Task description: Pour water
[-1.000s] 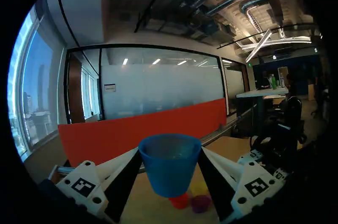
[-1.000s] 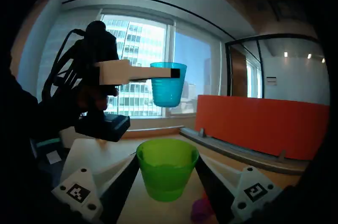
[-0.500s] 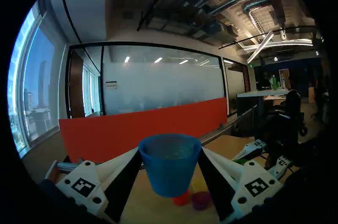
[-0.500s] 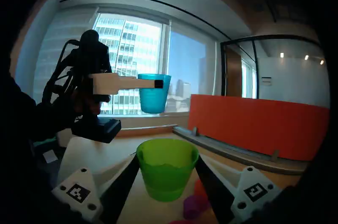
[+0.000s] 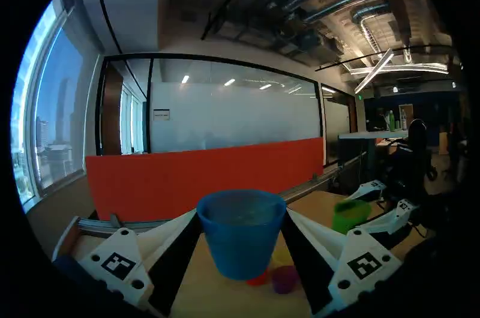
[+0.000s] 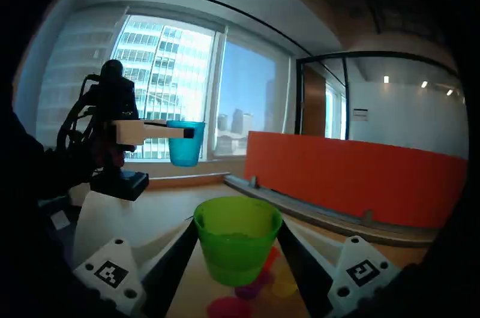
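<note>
Blue cup (image 5: 241,249) sits clamped in left hand-held gripper (image 5: 241,217), green cup (image 6: 237,253) in right hand-held gripper (image 6: 237,225).

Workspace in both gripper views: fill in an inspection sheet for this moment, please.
Surface: light wooden table, no spill seen.
Job's things: blue cup and green cup, both upright; the green one seems to hold some liquid.
Clutter: small coloured round pieces on the table below the cups.
Grippers: left gripper has its fingers closed on the blue cup, raised above the table; right gripper has its fingers closed on the green cup.
Cables: dark cables loop around the left gripper's body, away from the cups.
Surroundings: orange partition along the table's far edge, large windows, glass-walled room.
</note>
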Action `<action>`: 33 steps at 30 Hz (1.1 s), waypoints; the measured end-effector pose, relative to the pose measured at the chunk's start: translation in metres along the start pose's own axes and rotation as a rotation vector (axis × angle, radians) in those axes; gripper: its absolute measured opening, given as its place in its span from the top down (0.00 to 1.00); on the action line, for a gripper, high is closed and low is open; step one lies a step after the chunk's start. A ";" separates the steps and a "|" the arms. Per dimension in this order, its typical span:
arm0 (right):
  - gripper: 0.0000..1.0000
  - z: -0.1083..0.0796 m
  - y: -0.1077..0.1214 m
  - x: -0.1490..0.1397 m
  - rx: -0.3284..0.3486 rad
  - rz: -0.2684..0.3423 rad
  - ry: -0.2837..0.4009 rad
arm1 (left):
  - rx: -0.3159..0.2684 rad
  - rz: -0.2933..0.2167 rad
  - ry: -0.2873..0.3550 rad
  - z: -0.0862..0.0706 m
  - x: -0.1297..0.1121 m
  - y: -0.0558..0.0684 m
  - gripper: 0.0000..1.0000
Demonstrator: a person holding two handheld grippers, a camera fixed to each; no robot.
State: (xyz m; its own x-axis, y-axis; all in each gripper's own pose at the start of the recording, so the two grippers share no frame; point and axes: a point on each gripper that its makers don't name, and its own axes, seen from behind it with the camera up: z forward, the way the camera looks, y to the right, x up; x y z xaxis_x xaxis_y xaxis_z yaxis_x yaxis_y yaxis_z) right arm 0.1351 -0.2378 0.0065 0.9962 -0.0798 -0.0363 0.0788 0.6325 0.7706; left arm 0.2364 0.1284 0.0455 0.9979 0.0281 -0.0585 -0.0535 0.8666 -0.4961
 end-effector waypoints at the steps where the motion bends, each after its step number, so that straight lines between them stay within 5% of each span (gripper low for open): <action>1: 0.10 -0.002 0.003 0.000 -0.007 0.001 -0.001 | 0.001 -0.002 -0.001 -0.001 -0.002 -0.001 0.13; 33: 0.10 -0.062 0.077 -0.006 -0.180 0.009 -0.047 | -0.012 0.002 -0.052 -0.015 -0.049 -0.004 0.13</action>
State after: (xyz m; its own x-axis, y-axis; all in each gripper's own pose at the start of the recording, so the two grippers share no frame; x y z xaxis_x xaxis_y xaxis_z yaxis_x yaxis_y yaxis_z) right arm 0.1374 -0.1411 0.0264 0.9942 -0.1072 0.0029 0.0801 0.7603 0.6446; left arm 0.1871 0.1160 0.0372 0.9984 0.0554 -0.0146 -0.0551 0.8605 -0.5064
